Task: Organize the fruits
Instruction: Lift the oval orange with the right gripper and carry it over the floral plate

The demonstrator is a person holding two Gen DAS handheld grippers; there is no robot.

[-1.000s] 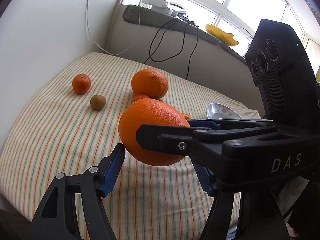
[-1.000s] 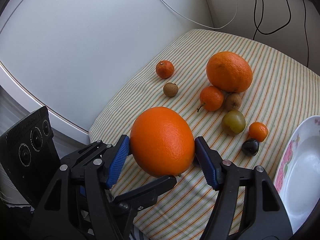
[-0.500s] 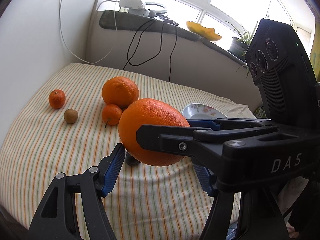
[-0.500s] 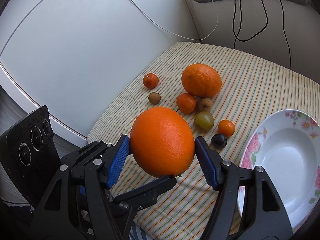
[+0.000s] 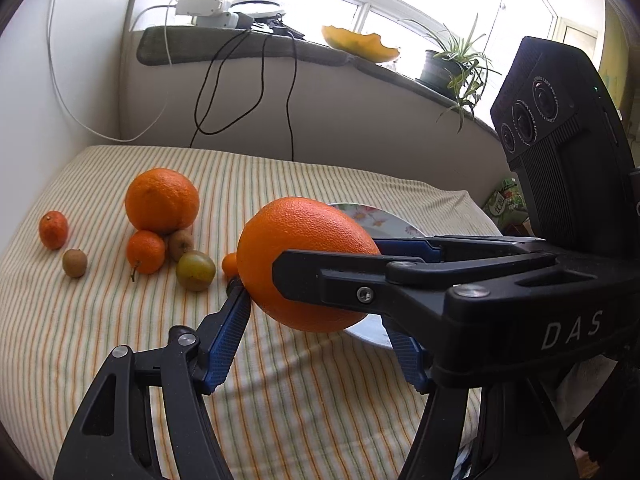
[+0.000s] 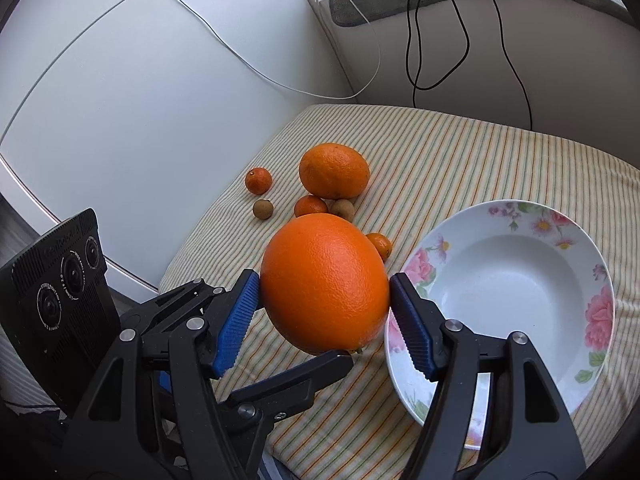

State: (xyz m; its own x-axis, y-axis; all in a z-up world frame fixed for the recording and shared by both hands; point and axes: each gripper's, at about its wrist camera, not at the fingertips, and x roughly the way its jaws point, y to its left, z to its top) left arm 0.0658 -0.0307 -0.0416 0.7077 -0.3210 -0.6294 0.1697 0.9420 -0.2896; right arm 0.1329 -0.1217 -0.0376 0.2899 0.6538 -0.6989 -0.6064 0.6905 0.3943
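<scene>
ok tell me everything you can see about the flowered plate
The flowered plate is a deep, glossy white dish, ceramic by its look, with pink flowers and green leaves printed around its wide rim. Its hollow is empty. It sits flat on the striped cloth, to the right of the loose fruit in the right wrist view. The right tool, gripping the big orange, overlaps its near left edge in that view.

Our left gripper and right gripper share matte black frames, ribbed blue pads, silver rivets; "DAS" lettering at four o'clock.
</scene>
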